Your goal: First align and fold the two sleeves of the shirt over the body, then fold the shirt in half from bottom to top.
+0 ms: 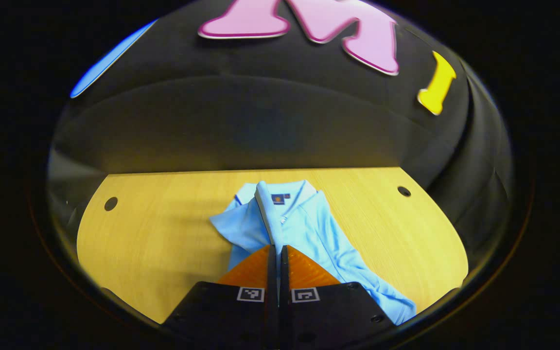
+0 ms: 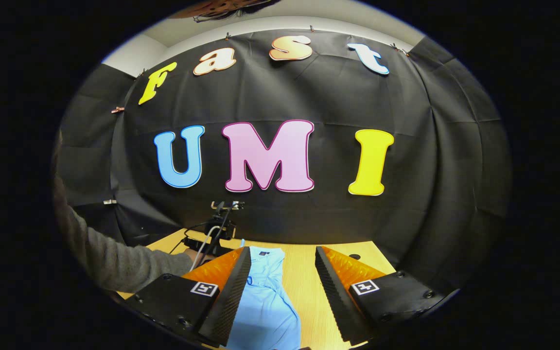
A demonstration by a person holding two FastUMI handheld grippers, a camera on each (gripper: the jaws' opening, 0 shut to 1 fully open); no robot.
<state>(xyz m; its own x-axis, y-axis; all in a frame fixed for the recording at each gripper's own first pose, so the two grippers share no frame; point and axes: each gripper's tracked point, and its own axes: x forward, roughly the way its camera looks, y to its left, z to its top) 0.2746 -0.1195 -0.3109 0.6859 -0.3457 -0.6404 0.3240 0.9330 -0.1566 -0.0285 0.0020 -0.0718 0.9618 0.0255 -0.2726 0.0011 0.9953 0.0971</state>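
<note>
My left tongs (image 1: pixel 278 253) are closed together, hiding the shirt's (image 1: pixel 304 228) lower body on the worktop (image 1: pixel 163 233); my right tongs (image 2: pixel 280 272) stand apart, a grey sleeve (image 2: pixel 114 262) beside them.

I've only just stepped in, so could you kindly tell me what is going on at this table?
A person is folding a light blue shirt on a wooden table, holding tongs in each hand. In the left gripper view the left tongs are closed over the shirt; whether they pinch fabric I cannot tell. In the right gripper view the right tongs are open above the shirt, holding nothing, and a grey sleeve reaches in from the left. The shirt looks partly folded, collar at the far end.
</note>
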